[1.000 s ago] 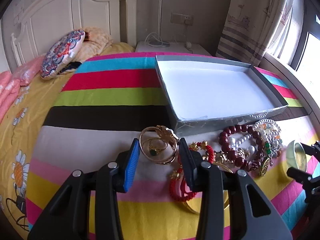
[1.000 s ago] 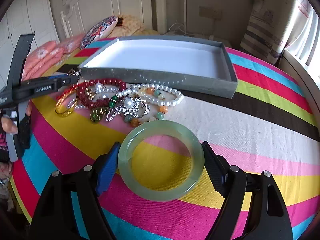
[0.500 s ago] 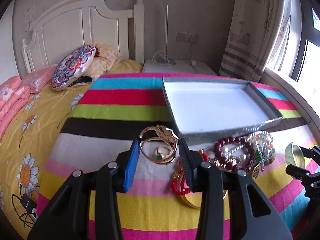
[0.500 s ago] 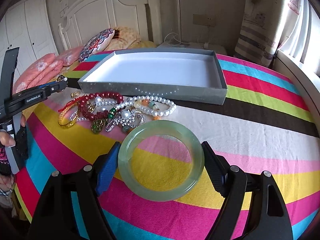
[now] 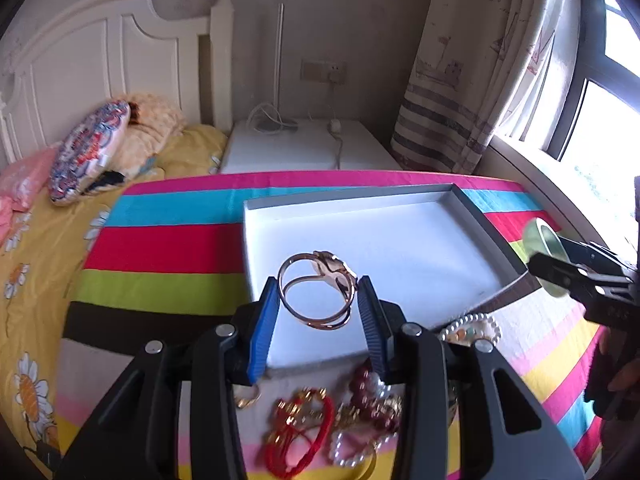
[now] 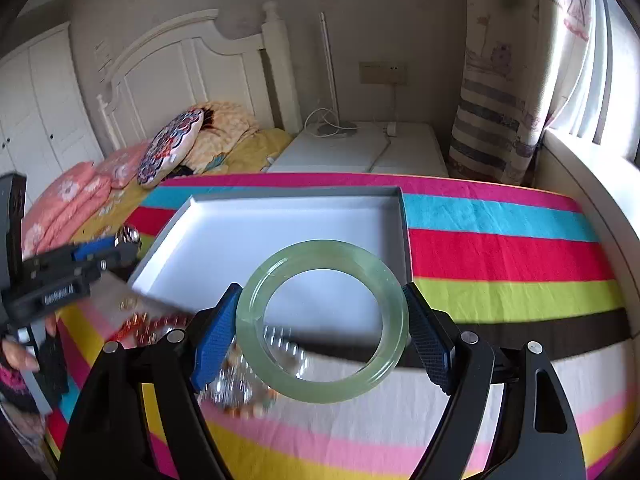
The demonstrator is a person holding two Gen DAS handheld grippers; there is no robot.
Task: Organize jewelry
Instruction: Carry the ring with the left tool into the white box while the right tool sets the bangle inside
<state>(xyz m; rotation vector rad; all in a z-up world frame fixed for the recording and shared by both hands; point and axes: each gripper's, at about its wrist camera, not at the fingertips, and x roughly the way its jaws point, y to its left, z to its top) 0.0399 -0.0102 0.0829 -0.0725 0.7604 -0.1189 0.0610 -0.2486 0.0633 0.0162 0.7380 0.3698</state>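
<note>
My left gripper (image 5: 318, 314) is shut on a gold bangle (image 5: 316, 292) and holds it in the air over the near edge of the grey box (image 5: 492, 236) with its white floor. My right gripper (image 6: 322, 324) is shut on a pale green jade bangle (image 6: 322, 390), lifted above the box's (image 6: 404, 224) near right corner. A heap of jewelry (image 5: 340, 420) with red beads, pearls and a red cord bracelet lies on the striped cloth (image 5: 172, 248) in front of the box. Each gripper shows in the other's view: the right gripper (image 5: 560, 264) and the left gripper (image 6: 116, 248).
The striped cloth (image 6: 500, 248) covers a round surface beside a bed with pillows (image 5: 88, 152) and a white headboard (image 5: 100, 72). A white nightstand (image 5: 304, 152) and a curtain (image 5: 472, 80) stand behind. A hand (image 6: 20, 354) holds the left gripper.
Both grippers have risen off the cloth with their bangles and moved forward toward the box. The jewelry heap stays behind on the cloth, with a small green-stone ring left where the gold bangle lay.
</note>
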